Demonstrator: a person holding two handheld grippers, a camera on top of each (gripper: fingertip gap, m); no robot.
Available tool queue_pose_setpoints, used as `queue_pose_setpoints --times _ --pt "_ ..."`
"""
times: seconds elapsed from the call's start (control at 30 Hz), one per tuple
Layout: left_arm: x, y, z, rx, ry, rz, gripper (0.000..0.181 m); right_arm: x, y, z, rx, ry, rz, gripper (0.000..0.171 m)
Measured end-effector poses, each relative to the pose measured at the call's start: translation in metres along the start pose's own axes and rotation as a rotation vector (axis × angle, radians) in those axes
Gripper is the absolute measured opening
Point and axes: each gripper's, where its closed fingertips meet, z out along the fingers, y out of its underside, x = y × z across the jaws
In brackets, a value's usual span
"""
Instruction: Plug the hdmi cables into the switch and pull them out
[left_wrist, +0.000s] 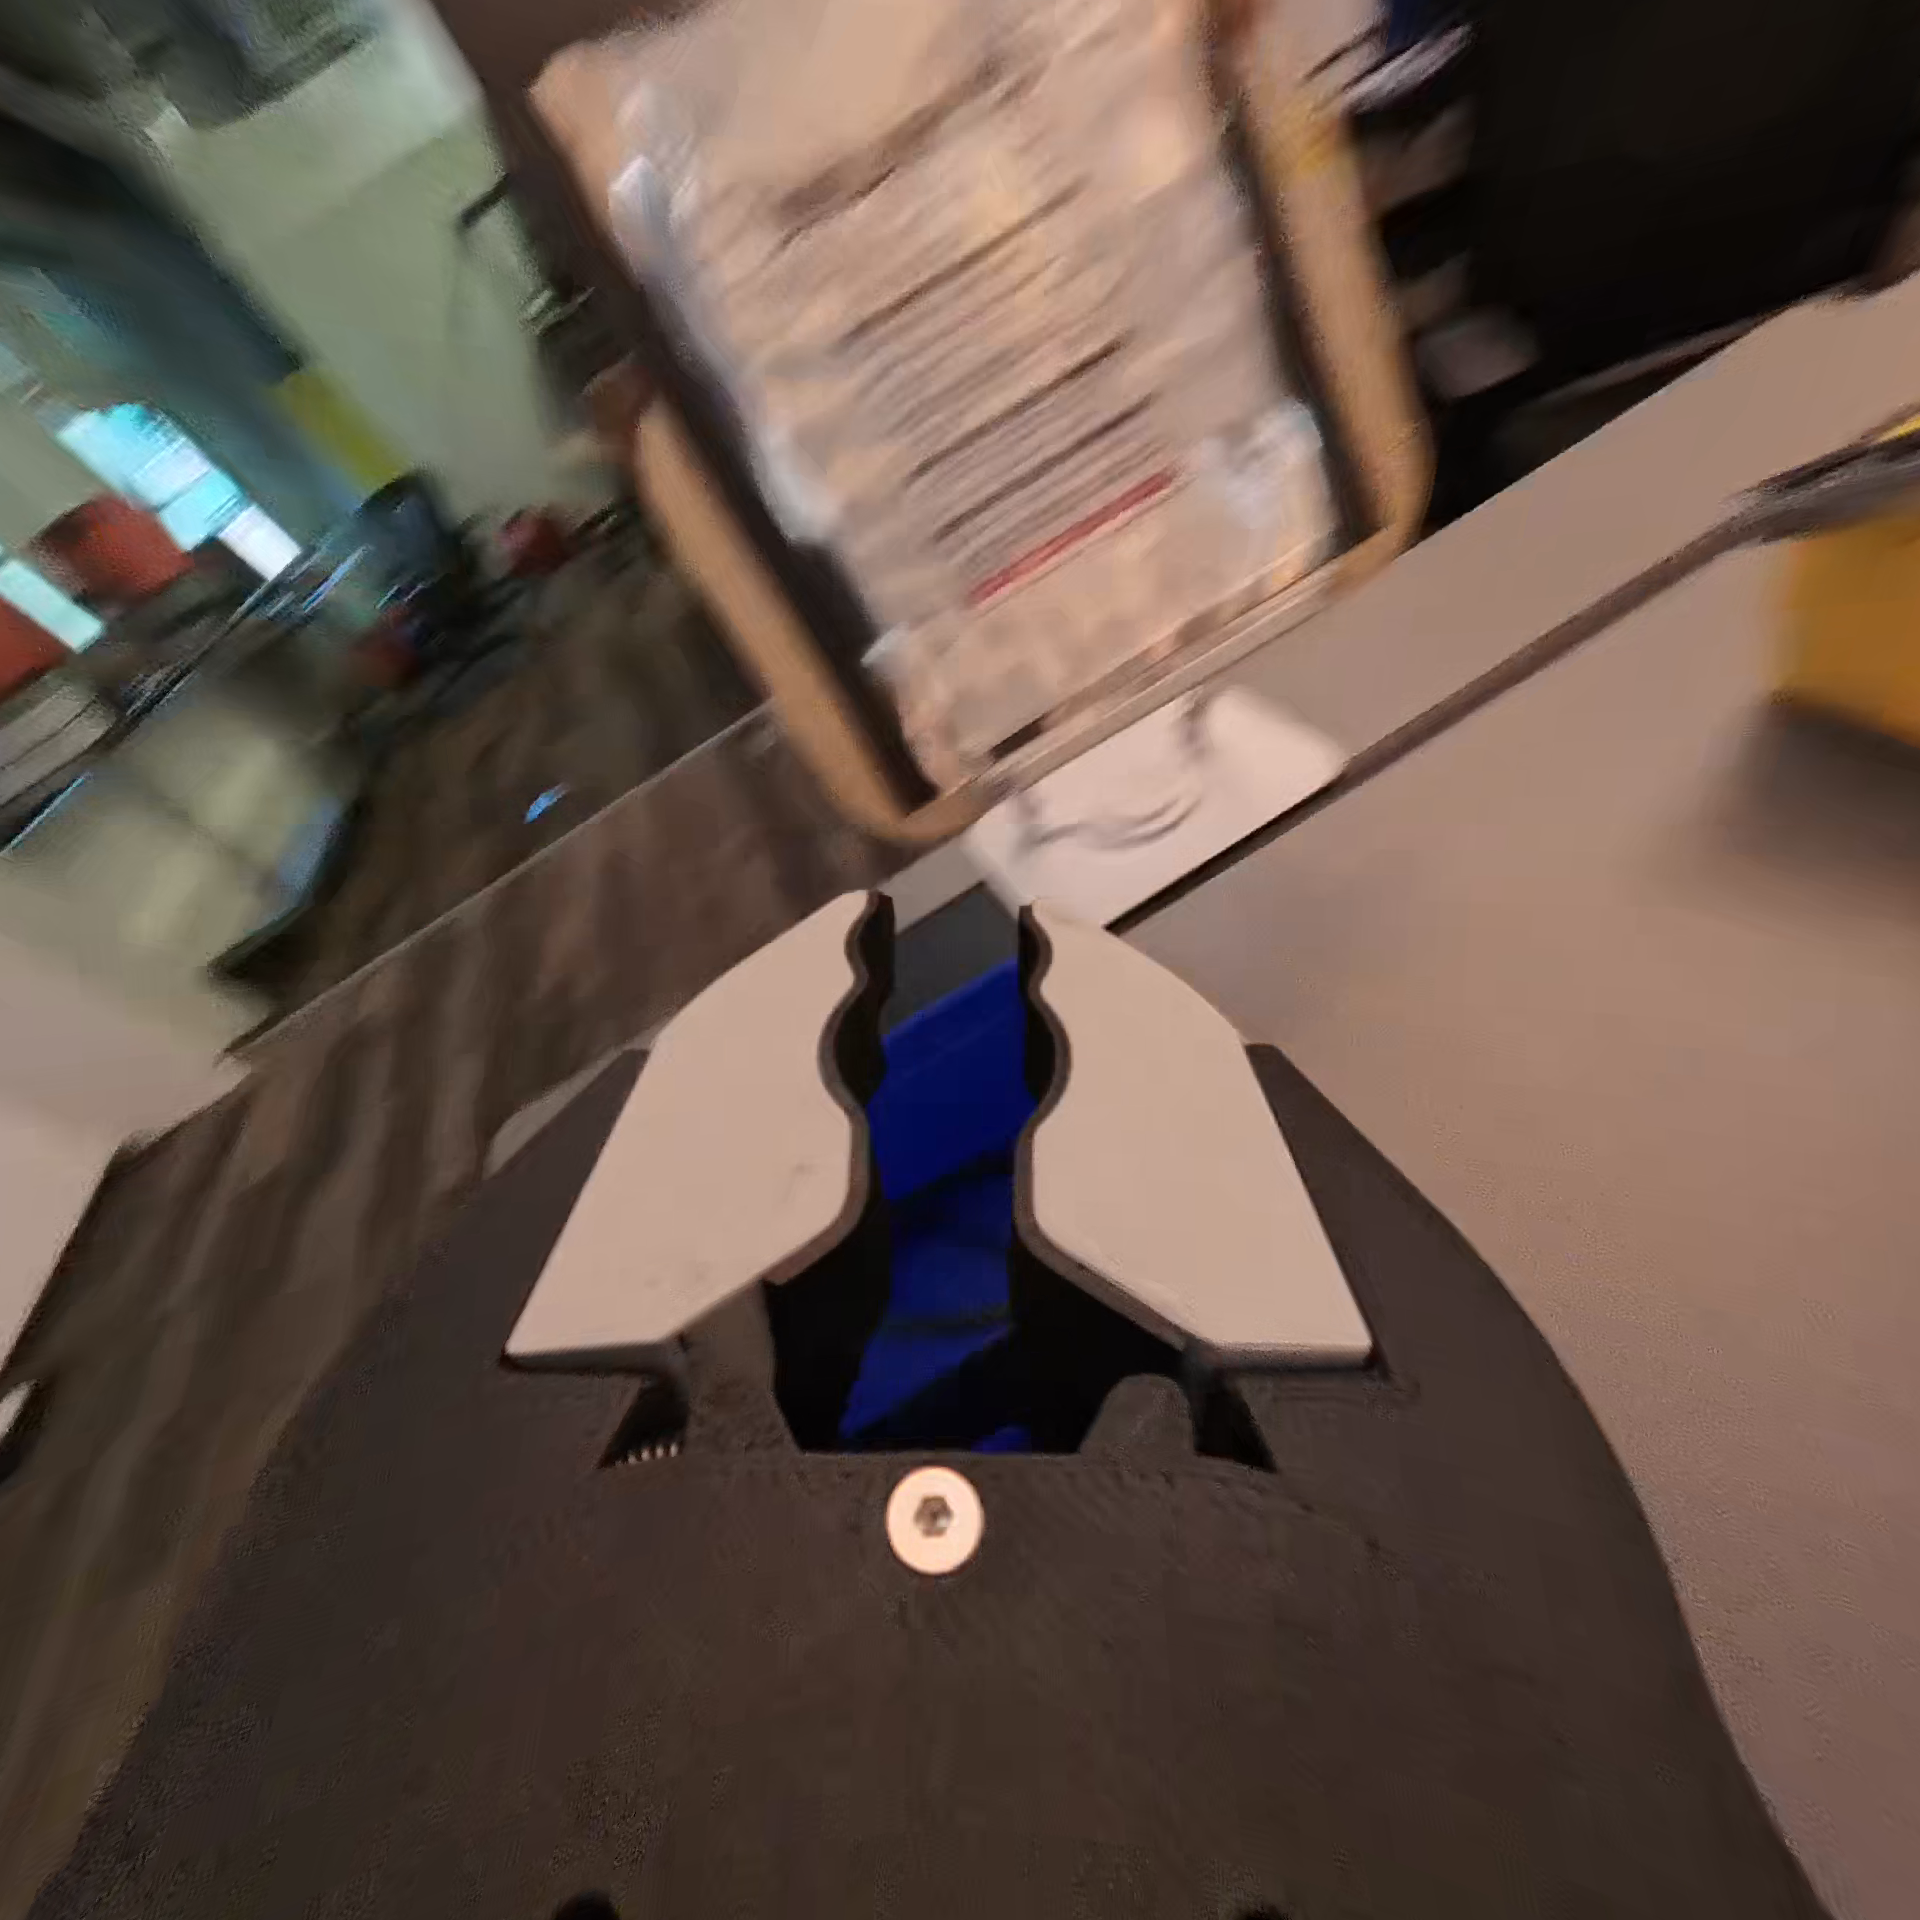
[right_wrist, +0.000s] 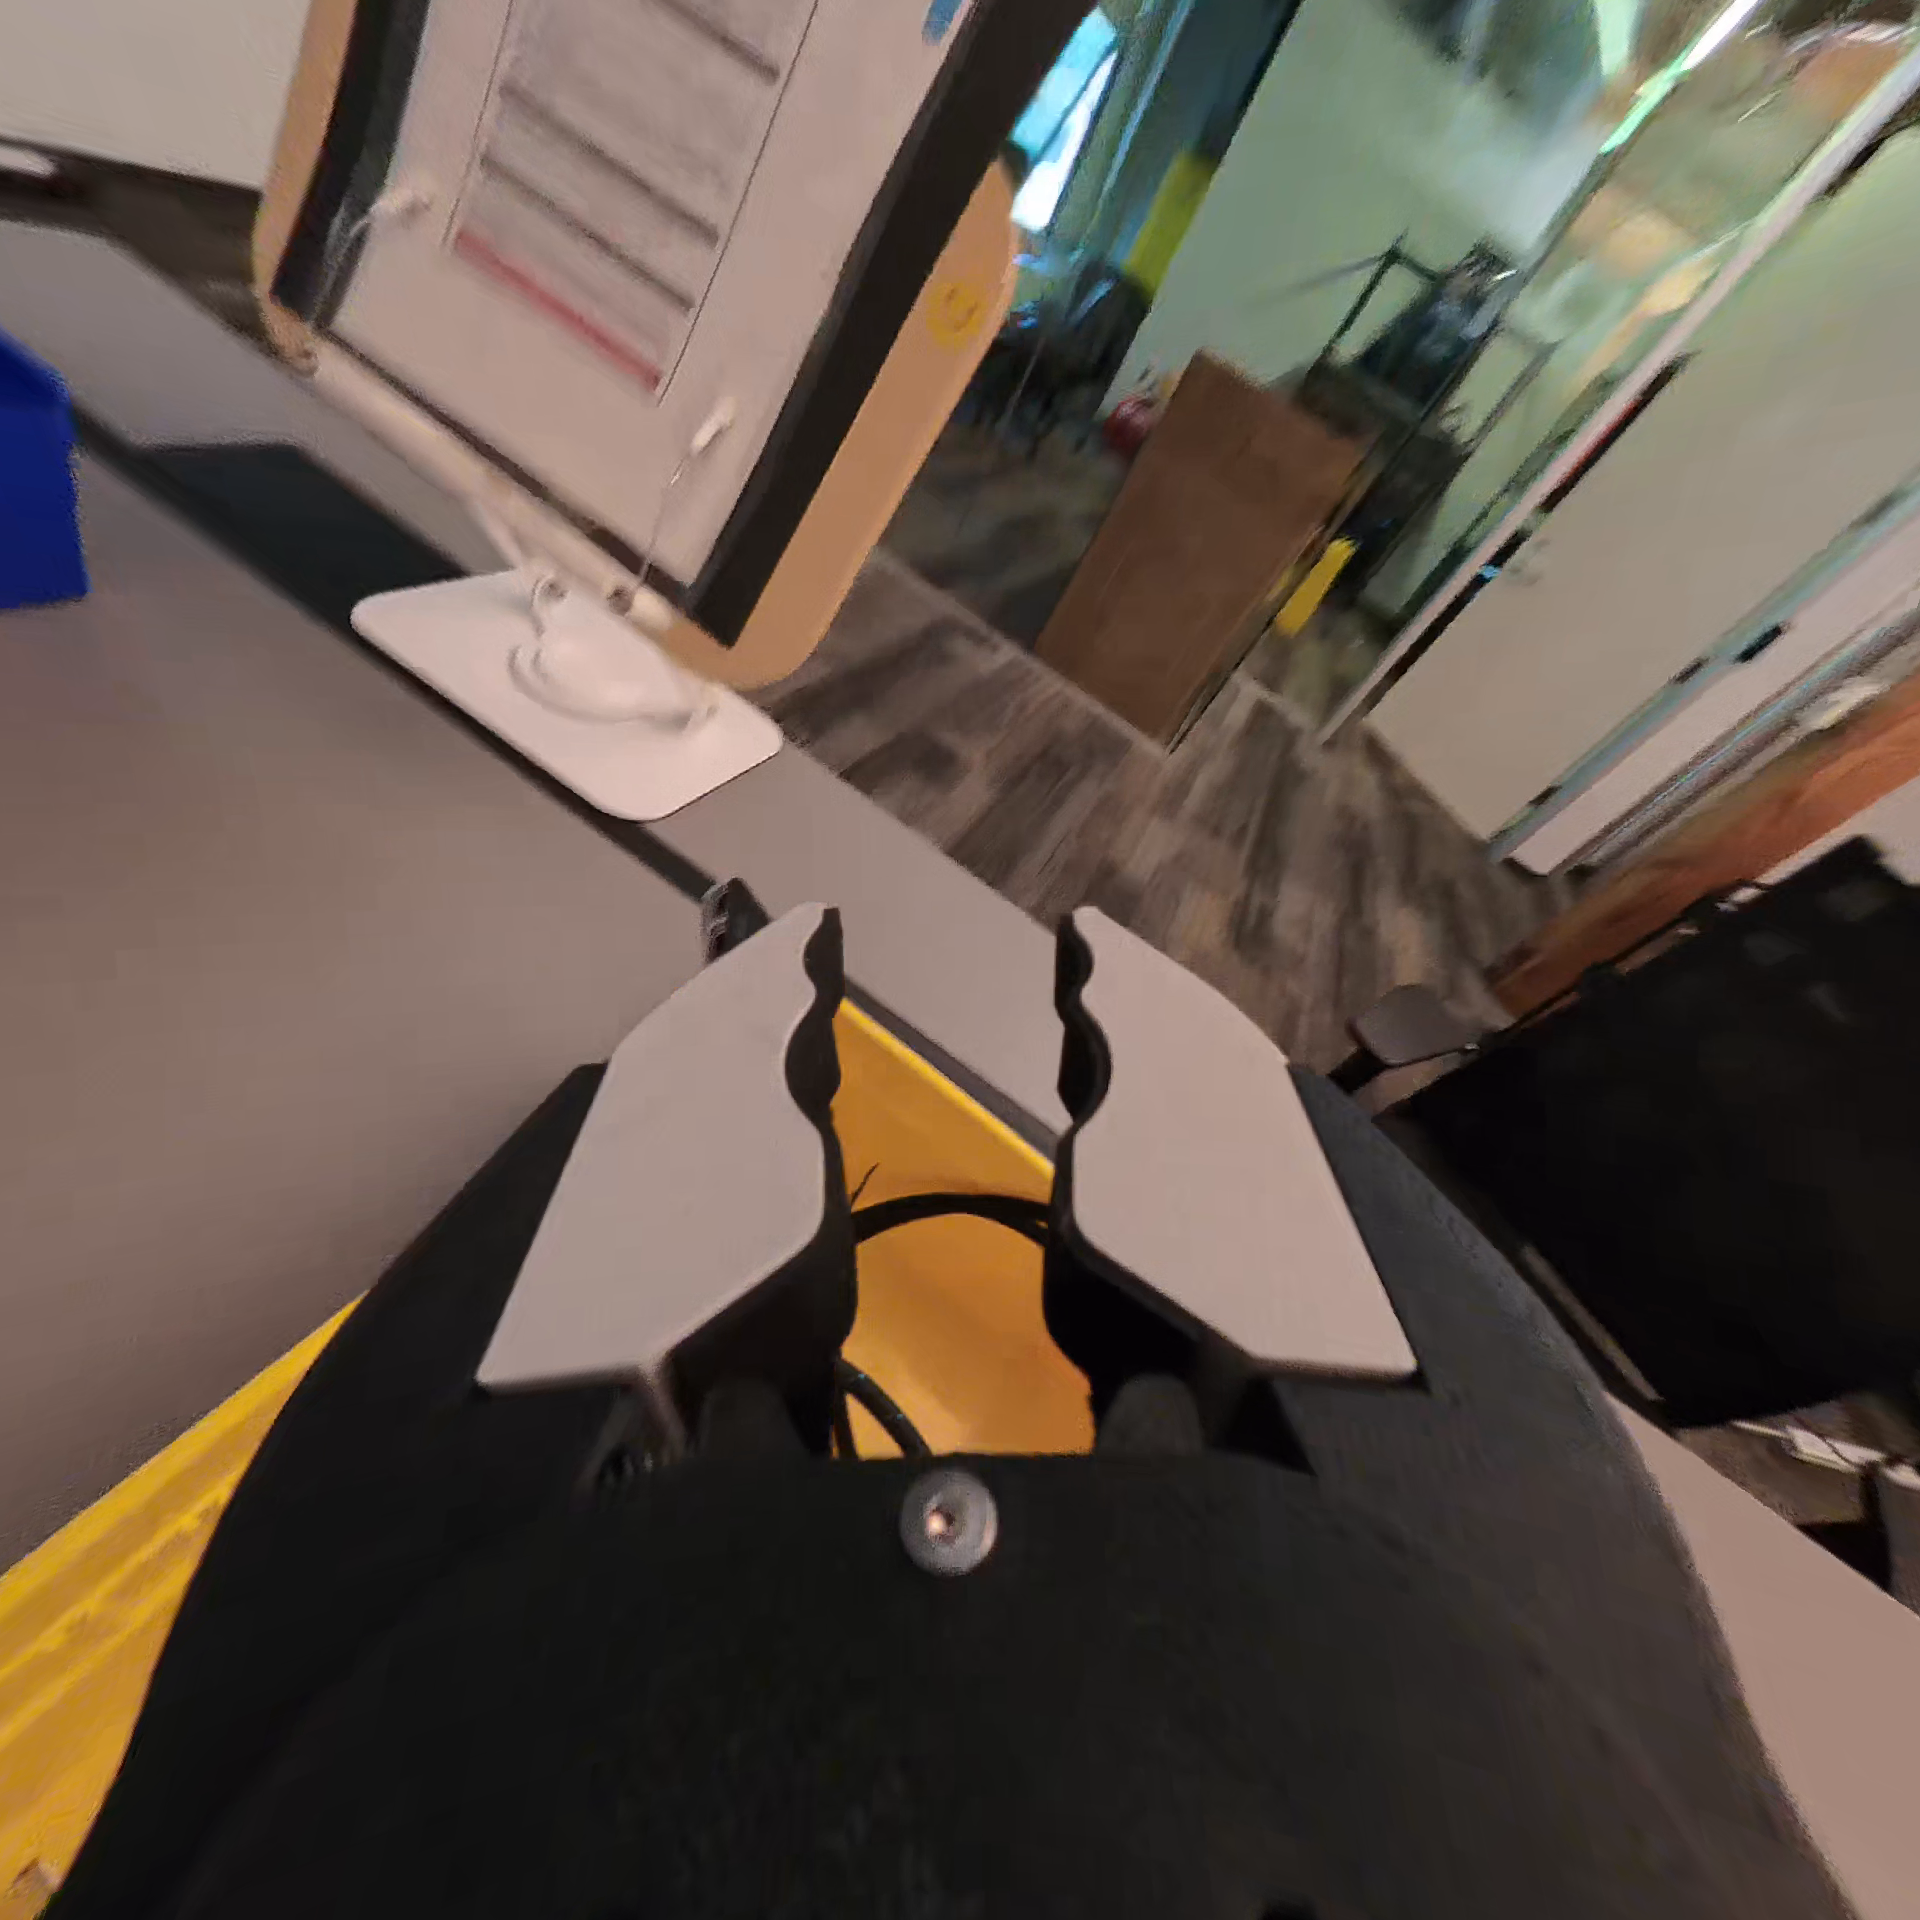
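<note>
Fingers (left_wrist: 727, 1122) of the left gripper (left_wrist: 954, 914) stand a narrow way apart, grey plates with wavy black inner edges, and nothing is pinched between them. Through the gap shows a blue bin (left_wrist: 940, 1164), lying below the gripper; whether the tips touch it cannot be told. Beyond the tips runs the grey table (left_wrist: 1455, 987), and on it, farther off, stands a tilted monitor (left_wrist: 997, 343) with a tan frame, badly blurred, on a white foot. At the far right of that view a yellow bin (left_wrist: 1860, 634) sits on the table, with a blurred dark strip above it that cannot be made out.

Fingers (right_wrist: 686, 1143) of the right gripper (right_wrist: 948, 925) stand wider apart, and they too hold nothing. Under them lies the yellow bin (right_wrist: 935, 1320), its rim running to the near left, and inside it a black hdmi cable (right_wrist: 951, 1210) curves in a loop, seen between the fingers and below them, not gripped. The bin rests on the grey table (right_wrist: 260, 987) near its right edge. To the far left is the monitor (right_wrist: 623, 260) on its white base plate (right_wrist: 582, 686), and at the left edge a corner of the blue bin (right_wrist: 31, 488). A black chair (right_wrist: 1662, 1143) stands off the table at the right. No switch can be picked out in either view
</note>
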Motion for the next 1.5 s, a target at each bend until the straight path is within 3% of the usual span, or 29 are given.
queue_pose_setpoints --times 0.07,0.23,0.37,0.6,0.7,0.97,1.03,1.23,1.37,1.5 --pt "-0.032 0.032 -0.005 -0.106 -0.078 -0.033 0.027 0.009 -0.007 -0.012 0.012 0.054 0.004 0.04" --pt "-0.059 0.094 -0.001 -0.257 -0.025 -0.151 0.035 0.008 -0.011 -0.017 0.014 0.069 0.03 0.041" --pt "-0.07 0.132 0.013 -0.35 0.011 -0.443 0.033 0.0 -0.009 -0.01 -0.02 0.065 -0.012 0.041" --pt "-0.094 0.168 0.044 -0.318 -0.069 -0.813 0.026 -0.013 0.003 0.005 -0.124 0.065 -0.1 0.042" --pt "-0.093 0.182 0.051 -0.377 -0.095 -0.825 0.036 -0.016 0.005 0.008 -0.152 0.076 -0.128 0.042" --pt "-0.079 0.214 0.07 -0.514 -0.067 -0.877 0.032 -0.03 0.0 0.012 -0.151 0.043 -0.172 0.042" --pt "-0.082 0.216 0.074 -0.484 -0.064 -0.9 0.019 -0.035 0.0 0.014 -0.158 0.022 -0.184 0.041" --pt "-0.081 0.198 0.07 -0.386 0.024 -0.884 0.017 -0.043 0.0 0.016 -0.174 0.006 -0.225 0.04" --pt "-0.083 0.144 0.054 -0.215 0.066 -0.776 0.014 -0.051 -0.008 0.017 -0.158 0.006 -0.262 0.04" --pt "-0.072 0.06 0.025 0.049 0.121 -0.587 0.011 -0.073 -0.027 0.022 -0.099 -0.006 -0.342 0.04"
